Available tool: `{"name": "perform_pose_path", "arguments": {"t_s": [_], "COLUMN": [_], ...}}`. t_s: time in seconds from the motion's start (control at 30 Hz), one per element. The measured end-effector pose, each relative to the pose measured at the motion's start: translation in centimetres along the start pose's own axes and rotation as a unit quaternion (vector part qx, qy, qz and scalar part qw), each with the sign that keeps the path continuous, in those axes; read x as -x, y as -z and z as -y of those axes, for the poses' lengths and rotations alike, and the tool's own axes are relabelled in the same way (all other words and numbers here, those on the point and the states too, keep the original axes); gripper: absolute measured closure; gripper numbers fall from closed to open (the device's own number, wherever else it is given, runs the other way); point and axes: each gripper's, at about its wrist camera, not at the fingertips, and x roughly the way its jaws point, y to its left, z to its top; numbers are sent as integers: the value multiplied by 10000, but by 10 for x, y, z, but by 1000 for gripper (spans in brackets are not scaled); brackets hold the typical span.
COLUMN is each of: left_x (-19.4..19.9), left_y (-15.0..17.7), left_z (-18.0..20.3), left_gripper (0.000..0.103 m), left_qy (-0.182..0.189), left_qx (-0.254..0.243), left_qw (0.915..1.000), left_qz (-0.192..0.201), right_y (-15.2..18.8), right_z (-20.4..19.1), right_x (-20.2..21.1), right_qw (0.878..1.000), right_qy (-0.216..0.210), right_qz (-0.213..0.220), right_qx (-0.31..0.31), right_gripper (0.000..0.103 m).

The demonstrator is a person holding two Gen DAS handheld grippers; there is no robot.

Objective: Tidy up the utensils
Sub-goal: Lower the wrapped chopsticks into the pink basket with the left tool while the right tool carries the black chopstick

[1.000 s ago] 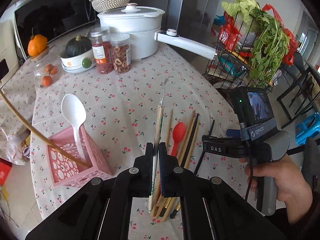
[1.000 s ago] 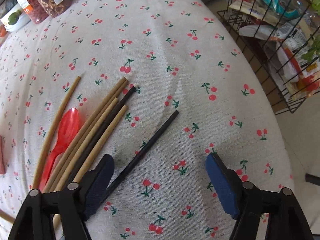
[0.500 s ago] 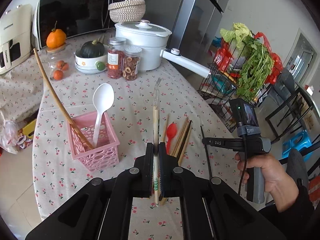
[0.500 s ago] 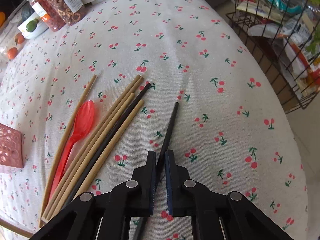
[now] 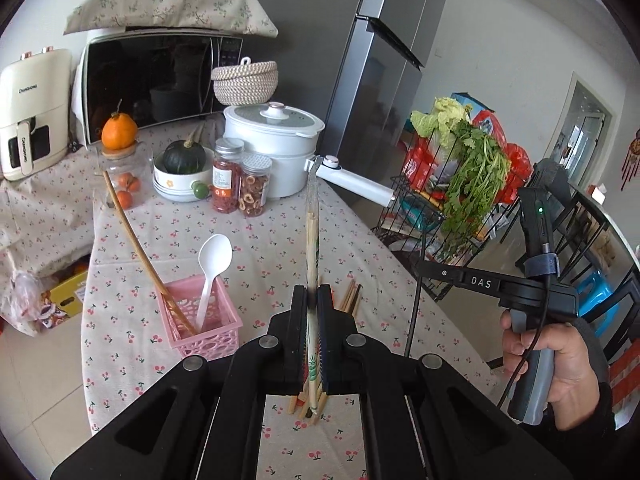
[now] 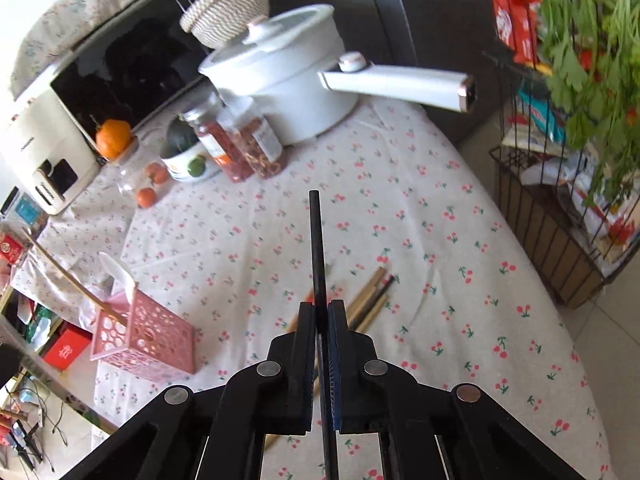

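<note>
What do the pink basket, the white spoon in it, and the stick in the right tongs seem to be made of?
Pink basket: probably moulded plastic, matte, with regular round cut-outs in its walls. White spoon: likely plastic, a smooth uniform white with a soft sheen. Black chopstick in the right tongs: matte black, plastic or lacquered wood; the look leaves it open.

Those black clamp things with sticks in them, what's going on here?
A person is sorting utensils with two hand-held grippers. The left gripper is shut on a wrapped chopstick, the right gripper on a black chopstick, both lifted off the table. The pink basket already holds a white spoon and a long wooden stick. More chopsticks lie on the cloth.
</note>
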Motion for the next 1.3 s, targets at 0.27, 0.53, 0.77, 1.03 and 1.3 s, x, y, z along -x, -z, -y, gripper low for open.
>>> {"name": "perform_pose_path", "arguments": {"t_s": [0.27,0.53,0.77,1.03,1.3], "left_x": [31,33,32,31,17], "left_y": [-16,-22,-18,-13,-14], "left_z": [-20,-58,-66,-75,-84], "left_gripper": [99,99,99,99,99], "left_qy": [-274,-333,-110,-47,-28], "left_qx": [173,620,768,661,657], "left_qw": [9971,9946,9951,9958,9963], "left_qz": [683,758,619,628,547], "right_y": [-16,-34,-37,-41,-46], "right_z": [-31,-48,4,90,82], "right_x": [37,34,-48,-128,-184], "right_qw": [9957,9935,9997,9889,9839], "right_qy": [-341,-569,161,883,1500], "right_qz": [844,928,-130,-790,-923], "right_qx": [176,341,-95,-892,-319], "right_gripper": [103,100,61,61,68]}}
